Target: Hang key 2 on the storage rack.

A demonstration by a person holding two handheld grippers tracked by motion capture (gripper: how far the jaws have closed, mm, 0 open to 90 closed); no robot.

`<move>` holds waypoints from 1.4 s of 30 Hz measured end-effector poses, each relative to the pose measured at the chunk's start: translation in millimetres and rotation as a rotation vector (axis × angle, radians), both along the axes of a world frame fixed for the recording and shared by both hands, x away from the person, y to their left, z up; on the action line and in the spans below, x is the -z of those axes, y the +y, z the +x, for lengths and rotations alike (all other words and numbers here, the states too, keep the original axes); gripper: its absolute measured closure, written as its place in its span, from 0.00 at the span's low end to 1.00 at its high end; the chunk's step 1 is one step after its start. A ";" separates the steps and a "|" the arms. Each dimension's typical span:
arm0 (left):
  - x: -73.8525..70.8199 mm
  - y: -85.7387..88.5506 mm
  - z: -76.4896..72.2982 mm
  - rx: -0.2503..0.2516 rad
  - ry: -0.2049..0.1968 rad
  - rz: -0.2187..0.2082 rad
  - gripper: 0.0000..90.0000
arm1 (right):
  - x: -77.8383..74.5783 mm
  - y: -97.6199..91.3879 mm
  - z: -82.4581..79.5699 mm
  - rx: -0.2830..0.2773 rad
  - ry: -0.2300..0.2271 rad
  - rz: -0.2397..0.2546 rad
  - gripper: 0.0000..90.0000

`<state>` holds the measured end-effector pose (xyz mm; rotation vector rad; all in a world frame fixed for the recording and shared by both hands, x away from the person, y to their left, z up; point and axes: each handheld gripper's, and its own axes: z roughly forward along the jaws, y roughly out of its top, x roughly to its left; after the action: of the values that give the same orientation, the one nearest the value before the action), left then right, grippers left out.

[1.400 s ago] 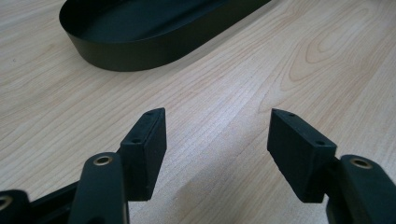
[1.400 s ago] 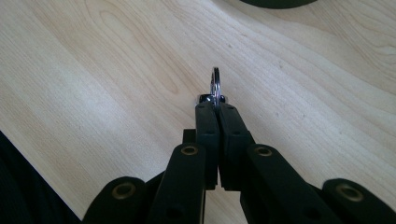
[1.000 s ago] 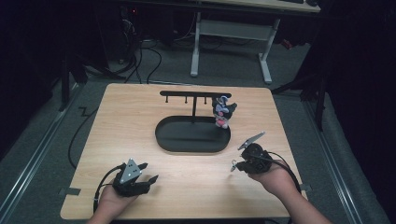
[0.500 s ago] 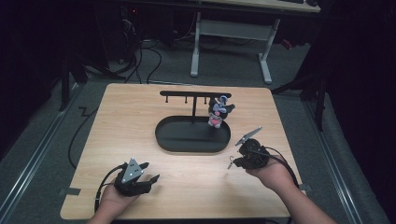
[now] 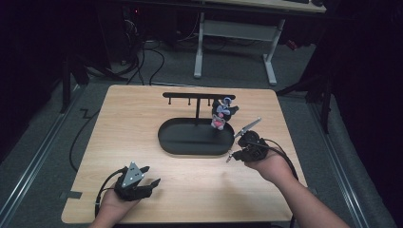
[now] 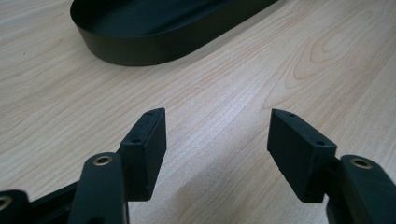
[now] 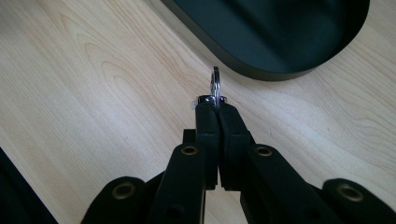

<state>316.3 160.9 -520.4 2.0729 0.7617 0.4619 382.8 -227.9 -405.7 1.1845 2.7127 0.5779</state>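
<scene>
Right gripper (image 7: 215, 103) has its two black fingers (image 7: 207, 126) pressed tight together, and pinched at their very tips is a small silver metal key ring (image 7: 215, 84), standing on edge and poking out just beyond the fingertips. In the high view that gripper (image 5: 233, 154) hangs over the pale wooden surface (image 5: 142, 118), right beside the near right edge of the long black oval tray (image 5: 190, 142) (the ring sits just short of the tray's rim, not over it). Behind the tray stands a black rack with small hooks (image 5: 192, 96), and a small blue, white and pink figure charm (image 5: 221, 114) hangs at its right end. Over at the near left, the left gripper (image 6: 217, 140) rests low above bare wood, fingers spread wide apart with nothing between them, the tray well ahead of it.
</scene>
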 end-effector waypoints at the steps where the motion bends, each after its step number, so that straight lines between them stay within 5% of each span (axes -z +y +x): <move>1: -0.6 0.0 -0.5 0.000 -0.006 -0.001 0.42 | -0.9 1.1 1.1 -0.006 -0.001 -0.007 0.99; 42: -0.2 4.2 2.8 0.002 0.004 -0.016 0.42 | -59.1 43.7 82.9 0.024 -0.007 0.023 0.99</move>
<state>319.1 165.2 -520.2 2.0598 0.7633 0.4487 465.7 -184.2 -346.6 1.2171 2.6892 0.6101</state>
